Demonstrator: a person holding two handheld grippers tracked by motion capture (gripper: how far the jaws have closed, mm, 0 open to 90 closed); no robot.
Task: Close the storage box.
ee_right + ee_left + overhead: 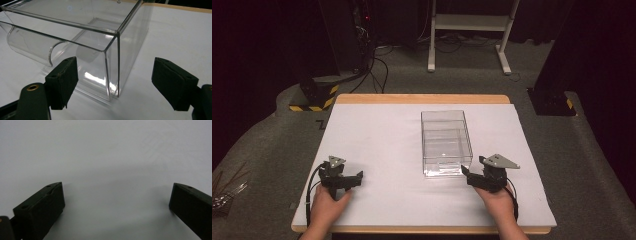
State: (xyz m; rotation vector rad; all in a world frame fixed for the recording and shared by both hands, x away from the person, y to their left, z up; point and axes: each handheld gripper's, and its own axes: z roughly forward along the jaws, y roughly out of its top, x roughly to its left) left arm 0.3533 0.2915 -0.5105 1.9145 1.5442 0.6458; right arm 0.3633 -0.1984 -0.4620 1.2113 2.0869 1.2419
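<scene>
In front of you a clear plastic box (pixel 446 142) stands upright on the white sheet (pixel 377 135) that covers the table, a little right of the middle and open at the top. Through its walls you see only the sheet beneath; nothing lies inside it. In the right gripper view its near face has a curved cut-out lip, and one near bottom corner (pixel 113 96) points toward your jaws.

Your right hand (pixel 497 200) holds the right gripper (pixel 468 176) on the sheet just beside the box's near right corner, close to it but not touching. Its jaws are spread wide, with the box corner showing between them and nothing held.

Your left hand (pixel 326 205) holds the left gripper (pixel 357 179) near the front left of the sheet, well apart from the box. In the left gripper view its jaws also stand wide apart over bare white sheet, holding nothing.

Beyond the table's far wooden edge (pixel 422 98), cables (pixel 379 70) trail across the grey floor.
</scene>
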